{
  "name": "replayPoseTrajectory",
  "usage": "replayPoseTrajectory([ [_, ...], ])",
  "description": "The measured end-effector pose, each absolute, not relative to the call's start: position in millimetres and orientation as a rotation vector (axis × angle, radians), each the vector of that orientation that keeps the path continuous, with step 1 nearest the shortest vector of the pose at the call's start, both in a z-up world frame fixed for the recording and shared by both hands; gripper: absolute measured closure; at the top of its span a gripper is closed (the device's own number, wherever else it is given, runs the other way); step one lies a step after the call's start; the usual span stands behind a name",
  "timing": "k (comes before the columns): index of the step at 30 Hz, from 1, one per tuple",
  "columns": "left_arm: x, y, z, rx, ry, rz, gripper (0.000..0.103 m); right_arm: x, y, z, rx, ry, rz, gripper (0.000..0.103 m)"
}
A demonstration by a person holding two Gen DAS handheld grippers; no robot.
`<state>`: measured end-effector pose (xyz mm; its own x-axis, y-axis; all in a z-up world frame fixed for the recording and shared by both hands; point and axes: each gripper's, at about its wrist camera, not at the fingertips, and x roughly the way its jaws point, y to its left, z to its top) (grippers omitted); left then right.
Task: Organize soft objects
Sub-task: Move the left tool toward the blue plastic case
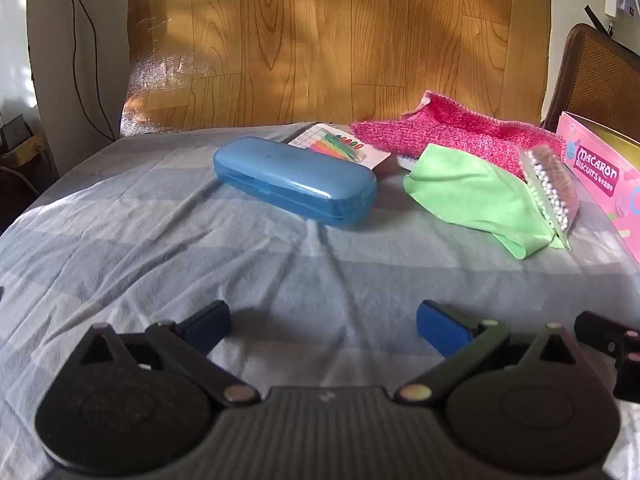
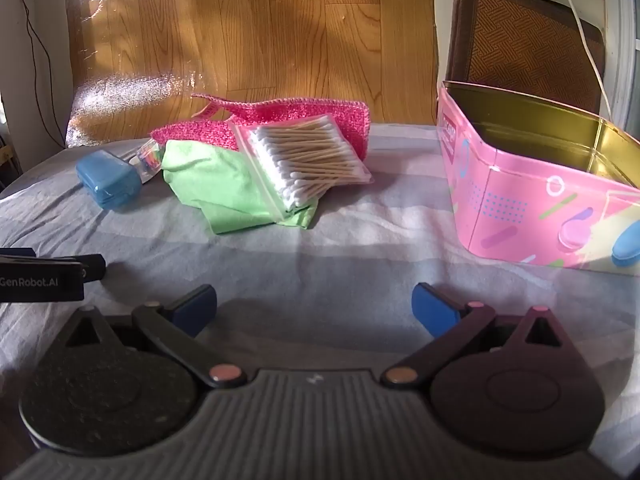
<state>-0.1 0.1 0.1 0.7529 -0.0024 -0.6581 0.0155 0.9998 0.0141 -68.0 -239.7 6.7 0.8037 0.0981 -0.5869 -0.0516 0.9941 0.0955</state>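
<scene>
Where both jaws gape empty, green cloth (image 2: 224,188) well beyond them.

Warm daylight falls in soft dappled patches on the brown wood-grain floor (image 1: 320,40) beyond the far edge of the pale blue-grey striped cloth-covered table (image 1: 160,240). A strip of crinkled silvery foil (image 2: 120,96) glares white. The glossy blue plastic oblong case (image 1: 294,180) carries a small highlight. Near the camera, black gripper housings look slightly soft, casting dull shadows on the cloth. Fisheye bending darkens the corners.
</scene>
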Motion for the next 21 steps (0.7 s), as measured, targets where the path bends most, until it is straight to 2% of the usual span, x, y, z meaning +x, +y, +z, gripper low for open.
replayPoseTrajectory([
  [21,-0.1,0.0,0.0,0.02,0.716,-0.009,0.0,-66.9,-235.9,6.6,0.051,0.641,0.074,0.0],
])
